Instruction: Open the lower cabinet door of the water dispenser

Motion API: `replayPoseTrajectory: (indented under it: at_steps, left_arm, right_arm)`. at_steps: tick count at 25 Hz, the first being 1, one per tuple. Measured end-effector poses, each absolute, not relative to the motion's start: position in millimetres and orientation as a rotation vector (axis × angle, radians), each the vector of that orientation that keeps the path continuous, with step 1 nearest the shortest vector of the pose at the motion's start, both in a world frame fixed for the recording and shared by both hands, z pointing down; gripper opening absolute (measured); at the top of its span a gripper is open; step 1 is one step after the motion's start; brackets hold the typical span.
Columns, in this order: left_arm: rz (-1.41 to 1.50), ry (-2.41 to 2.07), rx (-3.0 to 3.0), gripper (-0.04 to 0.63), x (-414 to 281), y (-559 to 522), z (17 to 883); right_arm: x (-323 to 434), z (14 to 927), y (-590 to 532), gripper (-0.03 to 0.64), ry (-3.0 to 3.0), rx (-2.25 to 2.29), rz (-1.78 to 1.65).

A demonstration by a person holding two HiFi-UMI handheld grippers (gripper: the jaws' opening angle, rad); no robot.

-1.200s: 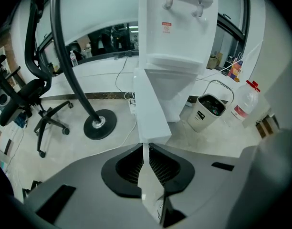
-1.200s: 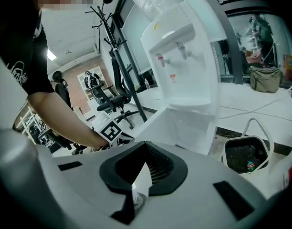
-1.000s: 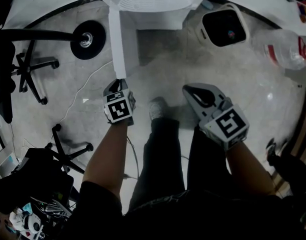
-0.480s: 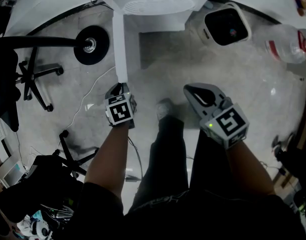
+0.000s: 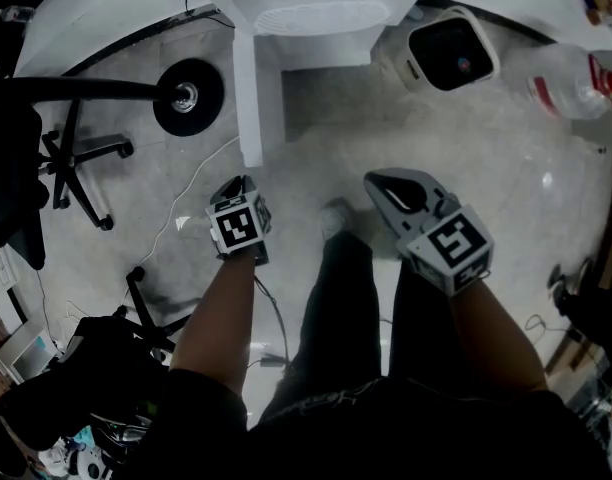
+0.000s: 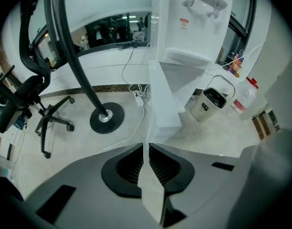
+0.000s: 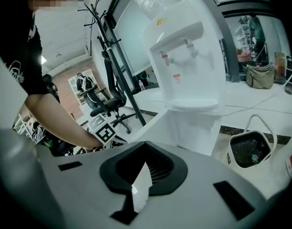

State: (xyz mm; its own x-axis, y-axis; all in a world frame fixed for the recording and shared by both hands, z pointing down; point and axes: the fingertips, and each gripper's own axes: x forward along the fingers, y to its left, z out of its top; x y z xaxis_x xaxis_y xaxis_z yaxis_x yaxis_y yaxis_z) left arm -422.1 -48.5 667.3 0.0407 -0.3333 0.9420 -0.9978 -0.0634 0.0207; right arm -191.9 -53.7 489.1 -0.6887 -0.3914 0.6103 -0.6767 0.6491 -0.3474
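I have the left gripper (image 5: 243, 181) aimed steeply at the floor, its jaws nearly together and pinching the free end of the lower cabinet door (image 5: 248, 98). In the left gripper view the thin white edge of the door (image 6: 162, 99) runs straight into the narrow slit between the jaws of the left gripper (image 6: 147, 151).

The door stands swung out from the front of the water dispenser (image 5: 316, 13). Its hinge side is at the cabinet's left corner as I see it in the head view. From above, its long axis runs down the picture from the dispenser towards me, roughly square to the cabinet front, and the panel itself stands upright. In the right gripper view the same door (image 7: 151, 125) shows as a white panel slanting from under the taps of the dispenser (image 7: 184, 56) towards my left arm.

My right gripper (image 5: 378, 180) hangs clear of the dispenser, over the floor in front of my right leg, angled partly downward. Its jaws are pressed together on nothing, as the right gripper view (image 7: 145, 168) shows.

A white bin (image 5: 406, 63) with a dark inside sits just right of the dispenser, and a clear water bottle (image 5: 576, 83) lies further right. A black round stand base (image 5: 189, 96) is left of the door, near an office chair (image 5: 76, 153)
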Motion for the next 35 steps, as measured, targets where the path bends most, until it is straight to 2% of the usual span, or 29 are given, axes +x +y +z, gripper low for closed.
replayPoseTrajectory:
  at_steps: [6, 13, 22, 26, 35]
  left_arm:
    - [0.921, -1.411, 1.594, 0.035, -414.0, -17.7, 631.8]
    - [0.518, -1.295, 1.872, 0.034, -325.5, 12.5, 518.8]
    - [0.074, -1.011, 2.126, 0.025, -176.1, 88.9, 296.2]
    - [0.014, -0.969, 2.255, 0.014, -143.1, 125.7, 191.8]
    - [-0.061, -0.942, 2.53, 0.006, -97.4, 181.0, -14.5]
  right_arm:
    - [-195.9, 477.3, -32.3, 0.012, -2.425, 0.764, 0.754]
    - [-173.7, 432.5, 10.0, 0.012, -2.566, 0.691, 0.761]
    - [-74.4, 272.6, 107.0, 0.012, -2.731, 0.747, 0.708]
    - [-50.8, 184.2, 138.7, 0.012, -2.82, 0.753, 0.649]
    - [-20.5, -26.0, 185.4, 0.012, -3.004, 0.7, 0.284]
